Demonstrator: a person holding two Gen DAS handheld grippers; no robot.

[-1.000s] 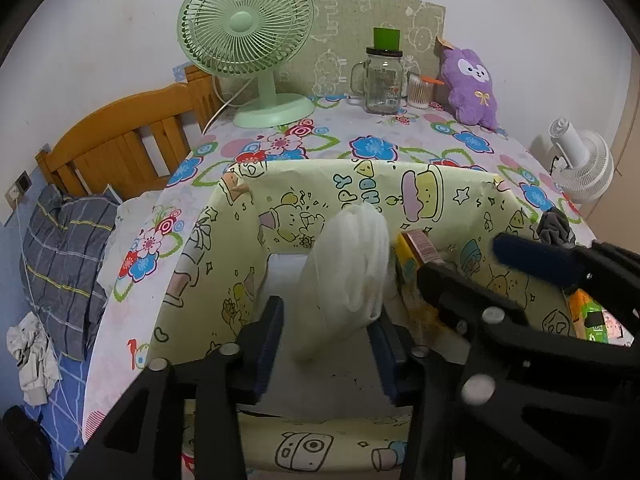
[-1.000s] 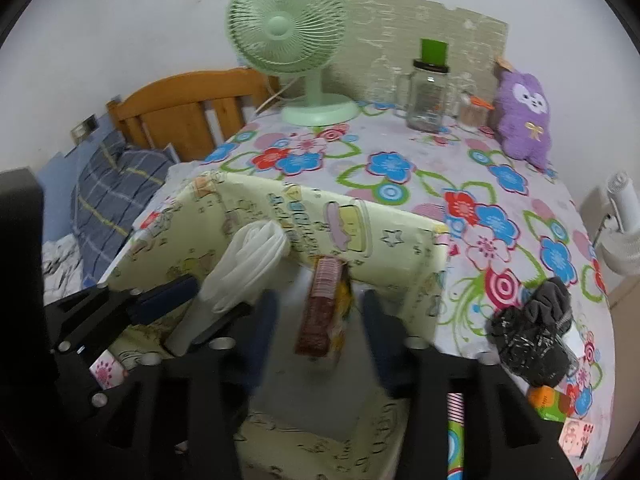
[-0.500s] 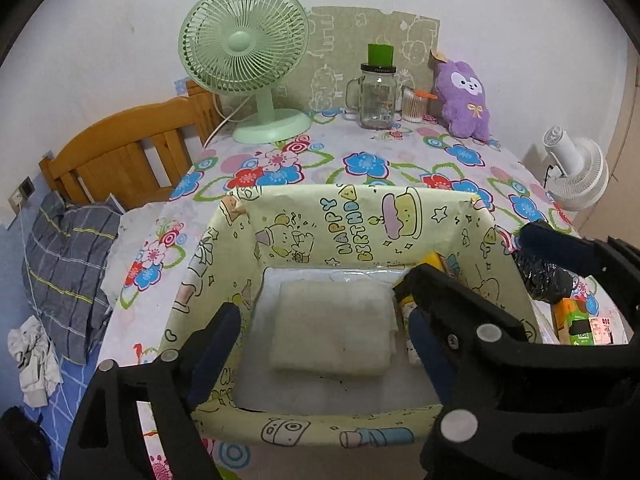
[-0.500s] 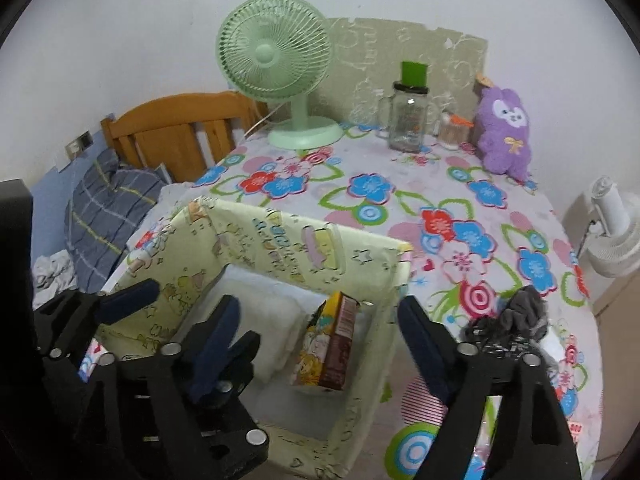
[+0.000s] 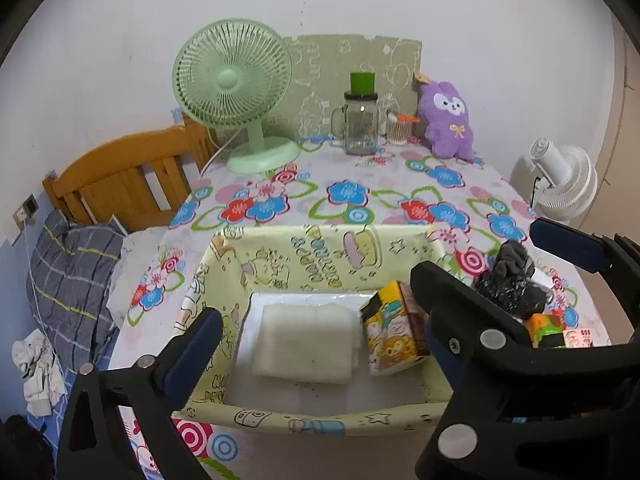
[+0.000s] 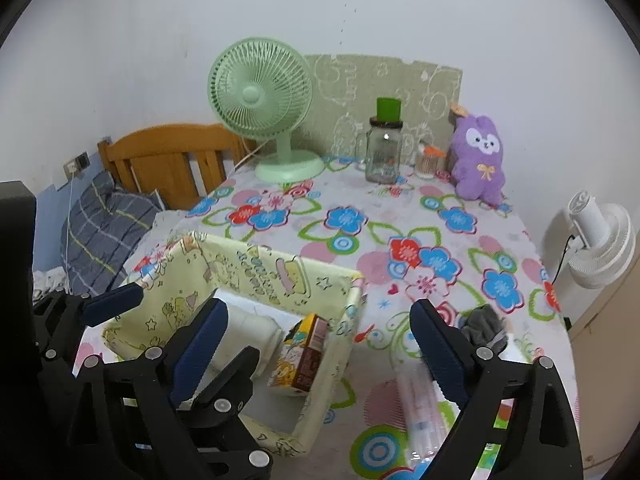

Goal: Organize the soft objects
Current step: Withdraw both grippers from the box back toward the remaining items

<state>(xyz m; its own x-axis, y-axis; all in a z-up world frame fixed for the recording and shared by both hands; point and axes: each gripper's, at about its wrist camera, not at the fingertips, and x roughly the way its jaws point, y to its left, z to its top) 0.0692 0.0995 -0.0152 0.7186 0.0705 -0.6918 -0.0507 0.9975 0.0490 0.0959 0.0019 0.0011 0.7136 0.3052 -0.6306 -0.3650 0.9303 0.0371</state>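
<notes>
A pale yellow cartoon-print box (image 5: 320,254) (image 6: 256,272) stands on the flowered table. Inside it a folded white cloth (image 5: 306,342) (image 6: 250,336) lies flat, with a small yellow carton (image 5: 394,328) (image 6: 302,356) to its right. My left gripper (image 5: 316,328) is open and empty, raised above the box. My right gripper (image 6: 320,344) is open and empty, over the box's right wall. A dark grey bundle of cloth (image 5: 510,280) (image 6: 482,326) lies on the table right of the box. A purple plush toy (image 5: 448,122) (image 6: 480,160) sits at the back right.
A green desk fan (image 5: 236,92) (image 6: 264,104), a glass jar with green lid (image 5: 360,120) (image 6: 386,148) and a small cup stand at the back. A transparent tube (image 6: 416,412) and small packets (image 5: 548,330) lie right of the box. A wooden headboard (image 5: 120,176) and white fan (image 5: 564,180) flank the table.
My left gripper opened and let the white cloth go; it now lies flat in the box. Both grippers opened wide and drew back and up from the box.
</notes>
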